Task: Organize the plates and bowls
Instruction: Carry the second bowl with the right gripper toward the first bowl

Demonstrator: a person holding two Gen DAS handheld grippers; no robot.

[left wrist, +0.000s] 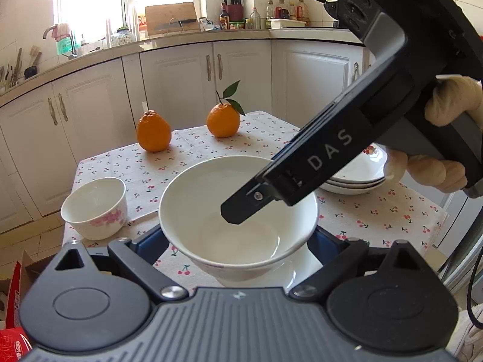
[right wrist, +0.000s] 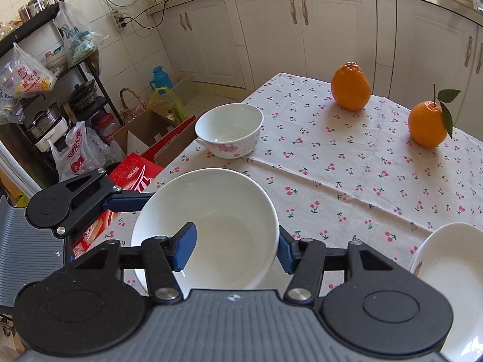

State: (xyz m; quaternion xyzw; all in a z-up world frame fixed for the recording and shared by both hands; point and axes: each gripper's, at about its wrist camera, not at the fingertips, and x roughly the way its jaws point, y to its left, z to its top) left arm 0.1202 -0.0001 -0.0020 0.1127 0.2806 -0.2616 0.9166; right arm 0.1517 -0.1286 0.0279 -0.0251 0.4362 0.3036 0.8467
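Note:
A plain white bowl (left wrist: pixel 238 211) sits near the front edge of the cherry-print tablecloth. My left gripper (left wrist: pixel 238 241) has its blue fingers wide apart on either side of the bowl's base. My right gripper (right wrist: pixel 235 249) straddles the bowl's (right wrist: pixel 208 226) near rim: one blue pad (right wrist: pixel 185 247) is inside the bowl, the other (right wrist: pixel 285 253) outside it, with a gap between them. A smaller bowl with pink flowers (left wrist: pixel 95 208) stands to the left, and shows in the right wrist view (right wrist: pixel 229 131). A stack of white plates (left wrist: pixel 359 175) lies at the right.
Two oranges (left wrist: pixel 154 132) (left wrist: pixel 223 120) stand at the far side of the table (right wrist: pixel 362 181). White cabinets and a cluttered counter lie behind. Boxes (right wrist: pixel 132 175) and bags sit on the floor left of the table, beside a shelf rack.

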